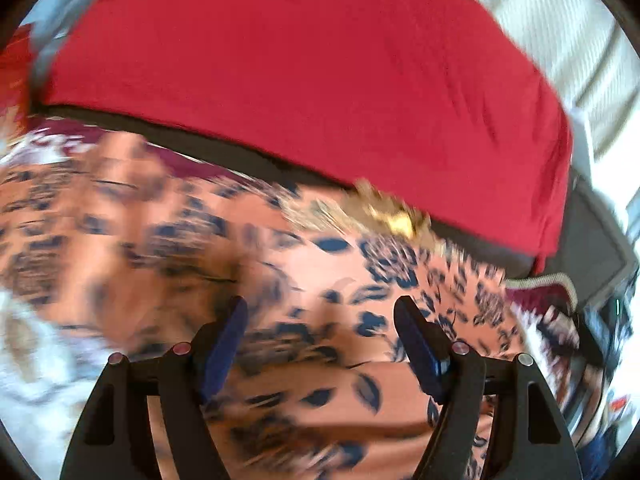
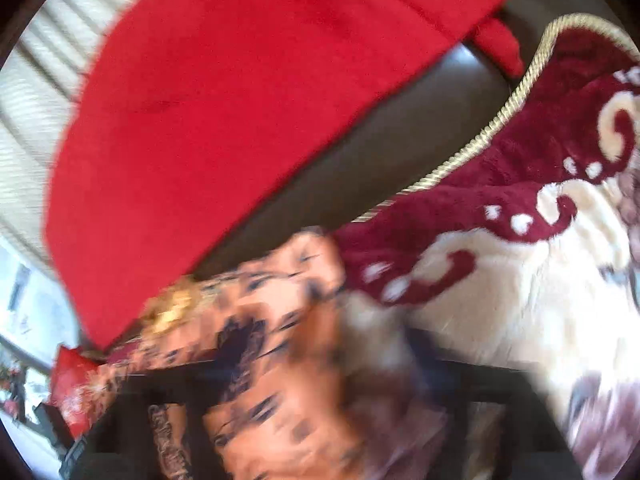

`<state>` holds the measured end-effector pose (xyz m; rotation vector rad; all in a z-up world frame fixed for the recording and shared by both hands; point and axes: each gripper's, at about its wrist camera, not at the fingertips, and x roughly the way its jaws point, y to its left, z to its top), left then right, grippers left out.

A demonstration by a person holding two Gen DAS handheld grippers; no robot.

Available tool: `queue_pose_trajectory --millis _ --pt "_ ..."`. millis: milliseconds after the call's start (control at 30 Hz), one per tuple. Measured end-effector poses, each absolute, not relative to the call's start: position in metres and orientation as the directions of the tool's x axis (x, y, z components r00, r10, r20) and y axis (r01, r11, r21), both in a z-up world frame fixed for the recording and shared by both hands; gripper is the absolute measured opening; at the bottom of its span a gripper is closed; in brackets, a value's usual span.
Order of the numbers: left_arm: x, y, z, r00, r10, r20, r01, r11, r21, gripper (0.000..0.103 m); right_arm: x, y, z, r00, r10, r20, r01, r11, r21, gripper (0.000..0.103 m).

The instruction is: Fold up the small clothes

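Note:
A small orange garment with a dark blue flower print [image 1: 328,264] and a gold patch lies across a maroon and cream blanket. My left gripper [image 1: 320,308] is open just above it, fingers wide apart, nothing between them. In the right wrist view the same garment [image 2: 276,360] is bunched up close in front of the camera and blurred. It covers my right gripper, whose fingers I cannot make out.
A red cloth [image 1: 320,60] is draped over a dark sofa back [image 2: 420,120] behind the garment. The maroon and cream blanket [image 2: 500,264] with a gold cord edge spreads to the right. White blinds [image 1: 560,20] stand behind.

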<state>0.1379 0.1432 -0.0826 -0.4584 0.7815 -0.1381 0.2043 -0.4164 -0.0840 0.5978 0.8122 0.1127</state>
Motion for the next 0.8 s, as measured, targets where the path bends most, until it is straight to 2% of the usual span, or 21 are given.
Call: queue_pose_trajectory --millis 133,200,267,333,433,567,733,767,800 --pt "0.096 0.243 -0.077 0.795 -0.224 -0.564 -0.192 0.788 -0.585 0.081 0.116 -0.366 -0.060 0.758 0.397 -0.517 -0.070 0.838 0.540 0.092" --pt "0.077 0.311 -0.088 0.821 -0.150 -0.551 -0.326 0.670 -0.667 0.082 0.086 -0.326 -0.063 0.759 0.417 -0.500 -0.150 0.859 0.489 0.092" --pt "0.063 0.368 -0.103 0.839 -0.089 -0.537 -0.417 0.528 -0.739 0.082 0.069 -0.292 -0.069 0.754 0.403 -0.518 -0.198 0.892 0.406 0.092" --pt "0.054 0.412 -0.117 0.846 -0.034 -0.532 -0.472 0.415 -0.778 0.082 0.069 -0.277 -0.085 0.708 0.421 -0.567 -0.221 0.894 0.389 0.092" --pt "0.054 0.459 -0.135 0.840 -0.015 -0.542 -0.511 0.312 -0.801 0.081 0.070 -0.268 -0.103 0.678 0.406 -0.613 -0.208 0.905 0.370 0.092" --pt "0.068 0.483 -0.153 0.835 -0.010 -0.550 -0.526 0.276 -0.804 0.081 0.073 -0.275 -0.108 0.666 0.413 -0.621 -0.189 0.899 0.395 0.092" --pt "0.088 0.487 -0.149 0.813 0.014 -0.581 -0.553 0.329 -0.766 0.081 0.075 -0.272 -0.112 0.663 0.407 -0.628 -0.186 0.902 0.389 0.092" --pt "0.090 0.489 -0.150 0.799 0.028 -0.601 -0.575 0.327 -0.750 0.072 0.077 -0.267 -0.113 0.662 0.406 -0.630 -0.186 0.903 0.387 0.092" --pt "0.094 0.490 -0.153 0.770 0.046 -0.636 -0.611 0.338 -0.716 0.040 0.077 -0.267 -0.112 0.662 0.407 -0.630 -0.186 0.903 0.387 0.092"
